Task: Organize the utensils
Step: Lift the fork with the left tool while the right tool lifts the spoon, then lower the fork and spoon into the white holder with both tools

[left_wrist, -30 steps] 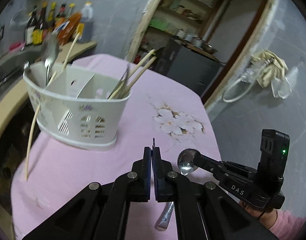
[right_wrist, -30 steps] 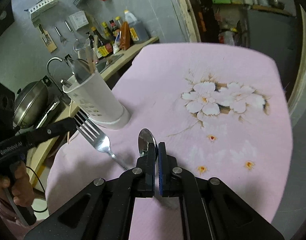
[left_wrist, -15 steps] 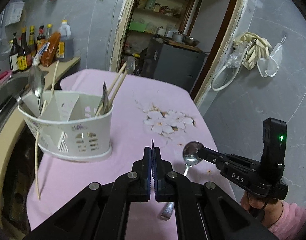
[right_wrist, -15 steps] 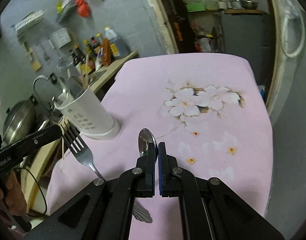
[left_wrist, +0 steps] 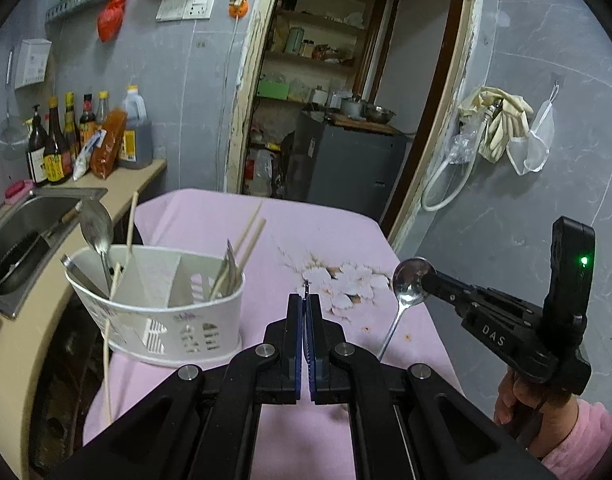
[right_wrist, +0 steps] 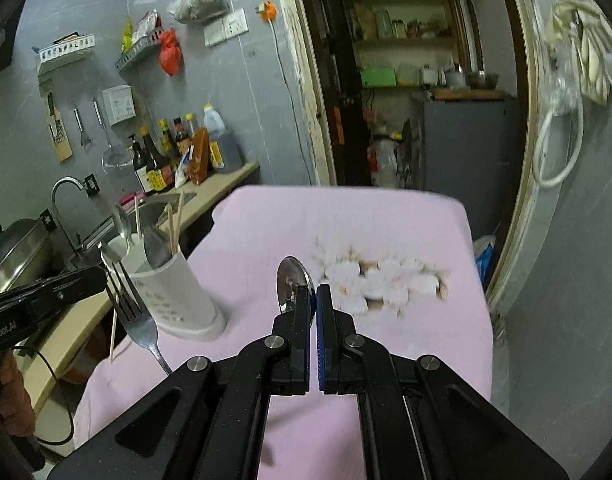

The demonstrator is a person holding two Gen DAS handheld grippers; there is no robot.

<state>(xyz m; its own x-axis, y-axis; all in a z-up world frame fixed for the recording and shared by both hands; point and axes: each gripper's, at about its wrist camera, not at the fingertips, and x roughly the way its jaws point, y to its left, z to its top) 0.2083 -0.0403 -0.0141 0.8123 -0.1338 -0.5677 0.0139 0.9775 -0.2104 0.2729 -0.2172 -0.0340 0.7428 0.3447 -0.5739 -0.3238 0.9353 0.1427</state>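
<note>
Both claws carried cutlery above the pink-clothed counter (left_wrist: 210, 220).

The left claw (left_wrist: 306, 300) was clamped on a fork (right_wrist: 140, 324), tines up; only a thin metal edge showed between its pads in its own view. The right claw (right_wrist: 316, 300) was clamped on a spoon (right_wrist: 292, 282), bowl upward. The white utensil holder (left_wrist: 174, 320) stood on the counter at ten o'clock from the left claw, holding spoons and chopsticks (left_wrist: 246, 240).

Left tool (left_wrist: 306, 300) points forward and downward, its pads pinched on a fork (right_wrist: 136, 320); right tool (right_wrist: 316, 296) at its three o'clock is clamped on a spoon (left_wrist: 410, 280), a hand (left_wrist: 514, 396) in a pink sleeve gripping its handle
</note>
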